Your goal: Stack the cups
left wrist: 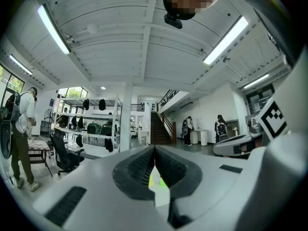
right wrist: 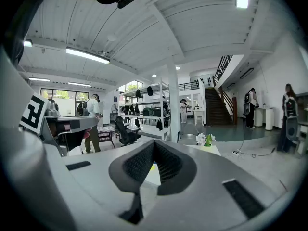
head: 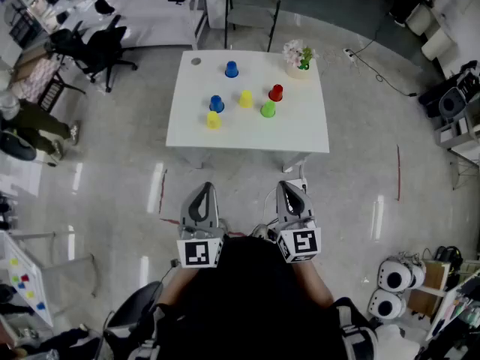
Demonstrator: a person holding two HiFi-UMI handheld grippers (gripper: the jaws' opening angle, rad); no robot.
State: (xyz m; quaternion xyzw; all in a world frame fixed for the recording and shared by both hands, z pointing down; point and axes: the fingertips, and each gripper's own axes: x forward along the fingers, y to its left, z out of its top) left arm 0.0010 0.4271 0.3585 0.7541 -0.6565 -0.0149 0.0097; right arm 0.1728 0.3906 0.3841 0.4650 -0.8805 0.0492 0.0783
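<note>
Several small cups stand apart on the white table ahead: two blue ones, two yellow ones, a red cup and a green cup. My left gripper and right gripper are held side by side over the floor, short of the table's near edge. Both are shut with nothing between the jaws. In the left gripper view the left gripper's tips meet, and a sliver of yellow and green cups shows below them. In the right gripper view the right gripper's tips also touch.
A pot of flowers stands at the table's far right corner. Office chairs and desks stand at the far left, equipment at the right. A person stands at the left and others stand far off by the stairs.
</note>
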